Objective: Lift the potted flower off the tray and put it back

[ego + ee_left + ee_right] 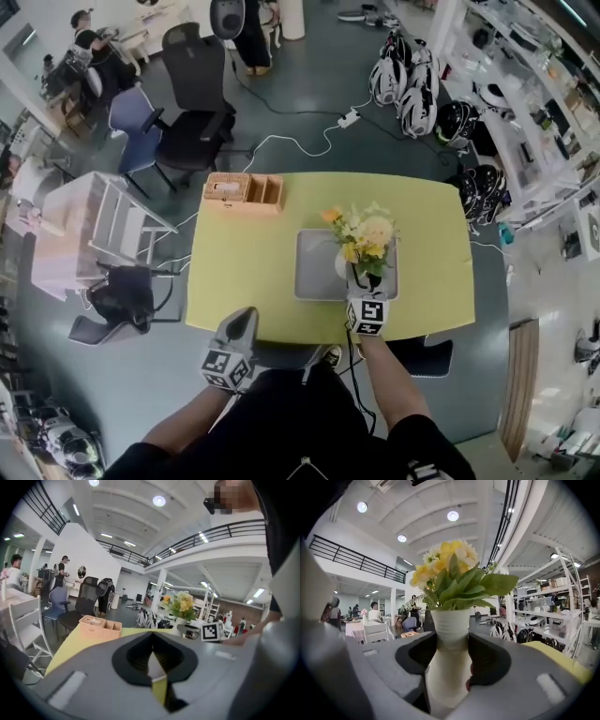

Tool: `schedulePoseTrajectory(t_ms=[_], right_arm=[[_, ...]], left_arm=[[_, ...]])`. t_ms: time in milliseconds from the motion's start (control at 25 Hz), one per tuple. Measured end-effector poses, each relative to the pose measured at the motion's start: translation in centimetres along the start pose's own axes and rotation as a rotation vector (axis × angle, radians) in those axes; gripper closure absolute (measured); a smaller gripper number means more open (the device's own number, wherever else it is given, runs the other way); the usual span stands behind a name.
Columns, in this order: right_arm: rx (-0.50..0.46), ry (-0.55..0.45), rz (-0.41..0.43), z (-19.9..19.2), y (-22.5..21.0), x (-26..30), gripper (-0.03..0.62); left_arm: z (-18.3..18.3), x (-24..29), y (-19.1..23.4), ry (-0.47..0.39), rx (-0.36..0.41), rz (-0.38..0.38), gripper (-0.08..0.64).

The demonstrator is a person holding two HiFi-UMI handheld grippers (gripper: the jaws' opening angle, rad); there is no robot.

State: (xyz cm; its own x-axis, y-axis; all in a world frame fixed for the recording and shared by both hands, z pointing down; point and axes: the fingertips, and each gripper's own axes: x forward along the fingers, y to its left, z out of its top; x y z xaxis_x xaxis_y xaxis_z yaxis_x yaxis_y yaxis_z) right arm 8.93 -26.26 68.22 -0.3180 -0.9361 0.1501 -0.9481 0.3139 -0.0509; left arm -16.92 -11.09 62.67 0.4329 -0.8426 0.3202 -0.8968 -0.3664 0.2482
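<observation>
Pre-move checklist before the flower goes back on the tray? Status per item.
1. Grip: right gripper has its jaws pressed on both sides of the potted flower, at the white pot's narrow part. Ok.
2. Pot upright in the right gripper view. Ok.
3. Tray: bare where it shows. Ok.
4. Pot base against the tray: the blooms hide it in the head view. Cannot tell.
5. Left gripper: jaws together, nothing between them, at the near edge of the table, apart from the tray. Ok.
6. Wooden box: at the far edge, apart from the tray. Ok.
</observation>
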Motion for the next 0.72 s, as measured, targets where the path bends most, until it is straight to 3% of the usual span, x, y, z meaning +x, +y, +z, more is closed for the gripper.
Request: schedulePoseTrajectory(t_ms=[400, 720], right_arm=[[-0.024, -0.037, 0.027, 9.3, 1.4, -8.7, 0.377], [-0.021, -0.053, 0.025, 11.5, 3.4, -13.3, 0.377]], left_arm=[[5.3, 2.1, -2.6, -0.1, 0.012, -0.092, 0.554], [7.7, 3.1, -3.5, -0.154, 0.013, -0.136, 0.554]])
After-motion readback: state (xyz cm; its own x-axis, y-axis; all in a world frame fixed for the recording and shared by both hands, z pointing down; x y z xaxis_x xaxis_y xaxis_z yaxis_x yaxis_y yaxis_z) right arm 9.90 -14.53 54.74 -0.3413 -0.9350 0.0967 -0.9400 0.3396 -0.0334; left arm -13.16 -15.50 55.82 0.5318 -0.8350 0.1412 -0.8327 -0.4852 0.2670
